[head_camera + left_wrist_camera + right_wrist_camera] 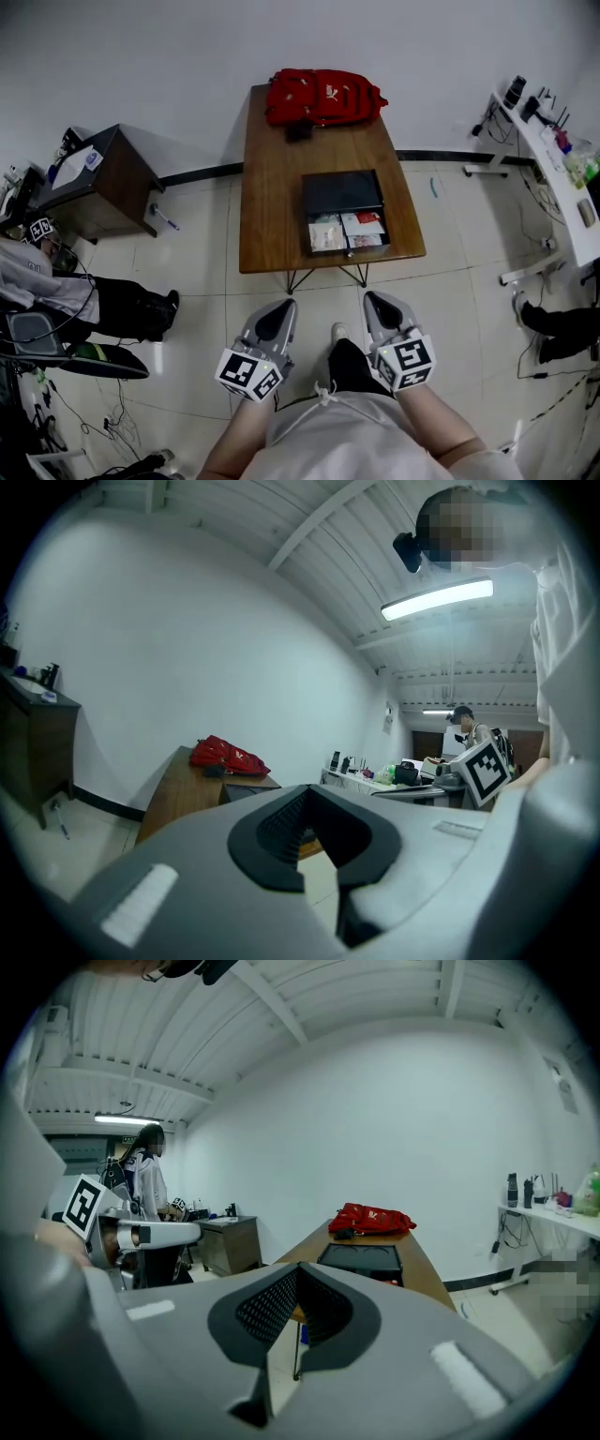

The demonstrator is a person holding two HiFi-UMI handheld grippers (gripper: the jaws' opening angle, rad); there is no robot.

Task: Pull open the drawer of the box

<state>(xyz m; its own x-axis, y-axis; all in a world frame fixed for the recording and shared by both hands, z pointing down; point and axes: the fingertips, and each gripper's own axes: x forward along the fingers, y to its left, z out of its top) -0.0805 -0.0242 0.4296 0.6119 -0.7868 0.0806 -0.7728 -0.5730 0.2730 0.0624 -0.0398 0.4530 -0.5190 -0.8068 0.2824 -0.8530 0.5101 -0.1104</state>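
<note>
White-tiled floor [450,253], white wall [187,47]. Wooden table [272,206]: red backpack [323,97] at far end, black box [341,192] at near right edge, drawer [347,232] pulled out. Left hand-held gripper [285,303], right hand-held gripper [371,296]: jaws pressed together, empty, short of table.

box [343,192] black | drawer [330,251] white-red inside | table [272,187] brown woodgrain | backpack [323,97] beyond fingers red | floor [197,272] cream tiles | wall [141,56] white

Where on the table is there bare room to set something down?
The left half of the table is bare, from the backpack to the near edge, beside the box. A narrow strip between backpack and box is free too. The near right corner is crowded: box and open drawer.
</note>
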